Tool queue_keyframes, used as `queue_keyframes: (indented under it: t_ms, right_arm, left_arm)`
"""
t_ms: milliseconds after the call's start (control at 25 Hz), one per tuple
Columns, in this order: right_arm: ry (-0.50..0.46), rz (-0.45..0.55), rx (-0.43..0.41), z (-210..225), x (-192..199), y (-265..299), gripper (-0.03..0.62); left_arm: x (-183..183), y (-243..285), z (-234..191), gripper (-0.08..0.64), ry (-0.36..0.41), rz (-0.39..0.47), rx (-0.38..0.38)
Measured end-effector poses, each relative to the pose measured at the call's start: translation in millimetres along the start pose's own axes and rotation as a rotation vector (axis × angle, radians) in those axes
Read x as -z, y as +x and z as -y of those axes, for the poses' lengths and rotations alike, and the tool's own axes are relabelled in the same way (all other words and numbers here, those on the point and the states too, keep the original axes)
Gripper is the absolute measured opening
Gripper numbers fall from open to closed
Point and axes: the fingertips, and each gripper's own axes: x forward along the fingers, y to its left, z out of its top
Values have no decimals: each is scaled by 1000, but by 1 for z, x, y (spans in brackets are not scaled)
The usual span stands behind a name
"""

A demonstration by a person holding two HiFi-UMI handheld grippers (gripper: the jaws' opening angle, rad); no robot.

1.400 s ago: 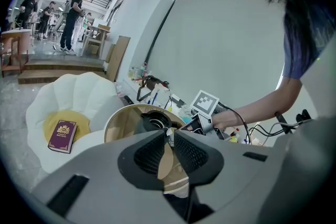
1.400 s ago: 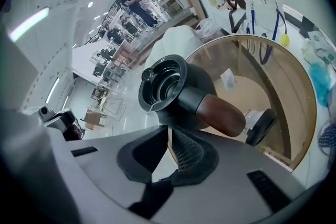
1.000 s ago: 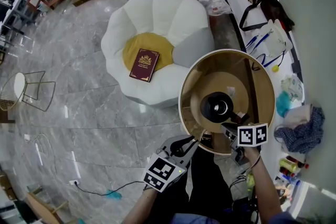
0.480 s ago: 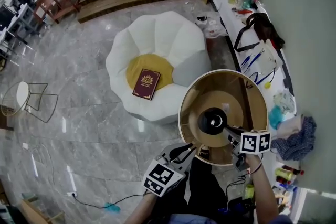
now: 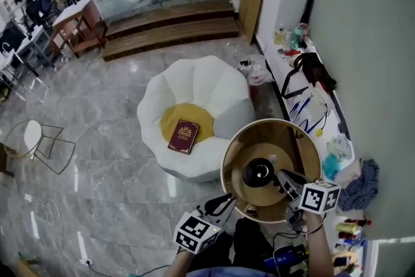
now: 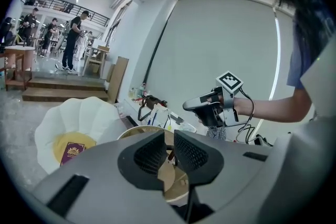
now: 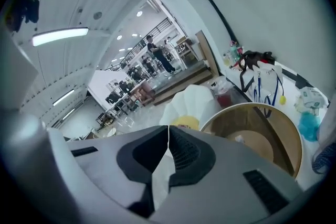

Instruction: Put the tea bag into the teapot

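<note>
The black teapot (image 5: 257, 172) stands in the middle of the round wooden table (image 5: 225, 162). My right gripper (image 5: 281, 176) hovers over the table just right of the teapot. Its jaws are shut, pads meeting in a thin line (image 7: 168, 134), and I make out nothing between them. From the left gripper view the right gripper (image 6: 188, 106) hangs in the air with nothing dangling from it. My left gripper (image 5: 227, 199) is at the table's near edge, jaws a little apart (image 6: 169, 140) and empty. No tea bag shows in any view.
A white flower-shaped seat (image 5: 194, 107) with a yellow cushion and a dark red book (image 5: 185, 136) stands left of the table. A cluttered white ledge (image 5: 314, 100) runs along the wall at right. Wooden steps (image 5: 168, 29) and people are far behind.
The head view has pulled upward and takes in more of the room; the table looks smaller. Both grippers have risen, the right one more, still beside the teapot with jaws shut.
</note>
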Motion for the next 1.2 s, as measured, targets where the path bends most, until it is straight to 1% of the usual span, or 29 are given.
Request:
queue_keyframes:
  t_ms: [120, 200, 320, 400, 480, 600, 680, 800, 920, 1040, 1200]
  right_arm:
    - [-1, 72, 0, -20, -10, -22, 17]
    - [-15, 100, -4, -35, -12, -35, 17]
    - [-79, 148, 29, -55, -13, -52, 17]
    - [-124, 172, 58, -69, -10, -65, 17]
    - [-149, 189, 81, -81, -4, -81, 17]
    - [-147, 210, 97, -94, 4, -99, 17]
    - [-140, 199, 93, -100, 11, -103, 17]
    - [-136, 176, 97, -102, 23, -109, 17]
    - [-117, 176, 97, -101, 30, -119, 17]
    - [-99, 188, 95, -100, 35, -135, 17]
    - [-93, 201, 82, -97, 47, -163, 16]
  left_arm:
    - [-6, -14, 4, 52, 35, 10, 8]
    - [-13, -22, 6, 52, 49, 26, 12]
    - [-14, -38, 7, 52, 59, 43, 14]
    - [-9, -49, 10, 52, 55, 47, 17]
    - [-2, -58, 17, 52, 49, 45, 28]
    - [10, -69, 24, 52, 25, 39, 42]
    - [18, -75, 27, 52, 6, 29, 45]
    - [35, -81, 33, 52, -1, 11, 49]
    - [49, -85, 37, 53, -8, -19, 46]
    - [50, -86, 47, 52, -7, -27, 42]
    - [37, -82, 72, 52, 33, -13, 43]
